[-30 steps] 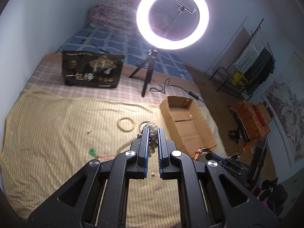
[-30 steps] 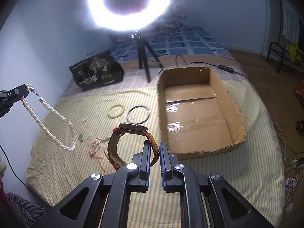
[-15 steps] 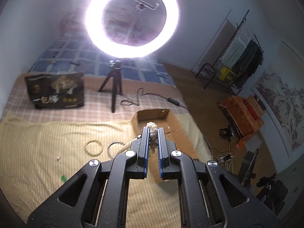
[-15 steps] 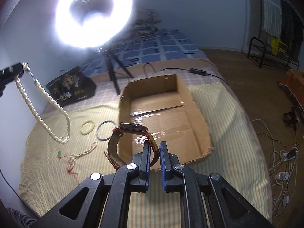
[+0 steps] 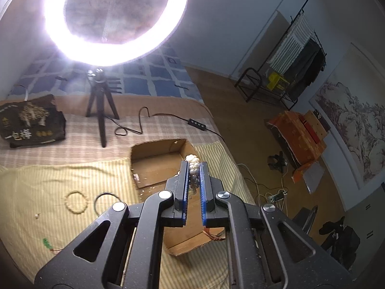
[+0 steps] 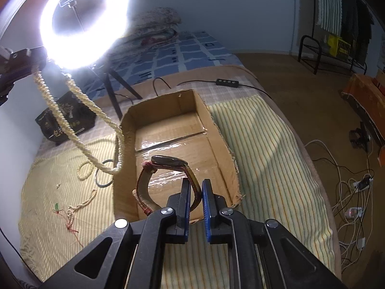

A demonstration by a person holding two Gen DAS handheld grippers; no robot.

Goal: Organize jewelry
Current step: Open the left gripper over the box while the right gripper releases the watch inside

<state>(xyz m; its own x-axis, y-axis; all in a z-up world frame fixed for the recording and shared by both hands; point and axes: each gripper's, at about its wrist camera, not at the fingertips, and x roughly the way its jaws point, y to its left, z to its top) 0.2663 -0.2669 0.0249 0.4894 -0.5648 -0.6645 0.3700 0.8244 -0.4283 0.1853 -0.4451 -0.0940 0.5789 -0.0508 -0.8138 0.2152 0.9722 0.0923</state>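
Observation:
My left gripper [image 5: 193,166] is shut on a white pearl necklace [image 5: 193,162] and holds it above the open cardboard box [image 5: 154,161]. In the right wrist view the necklace [image 6: 79,118] hangs in a long loop from the left gripper [image 6: 14,60], its low end by the box's left wall [image 6: 125,144]. My right gripper [image 6: 195,185] is shut on the strap of a wristwatch [image 6: 168,163] with a brown and red band, held over the box floor.
On the yellow striped cloth [image 6: 264,149] left of the box lie a beaded bracelet [image 5: 76,202], a dark bangle [image 5: 105,200], a small pearl chain with red thread [image 6: 77,204] and a green bead [image 5: 47,243]. A ring light on a tripod [image 5: 101,106] and a black bag [image 5: 31,122] stand behind.
Both grippers have moved right toward the box. The necklace now hangs at the box's left wall and the watch is over the box floor. Both grips are unchanged.

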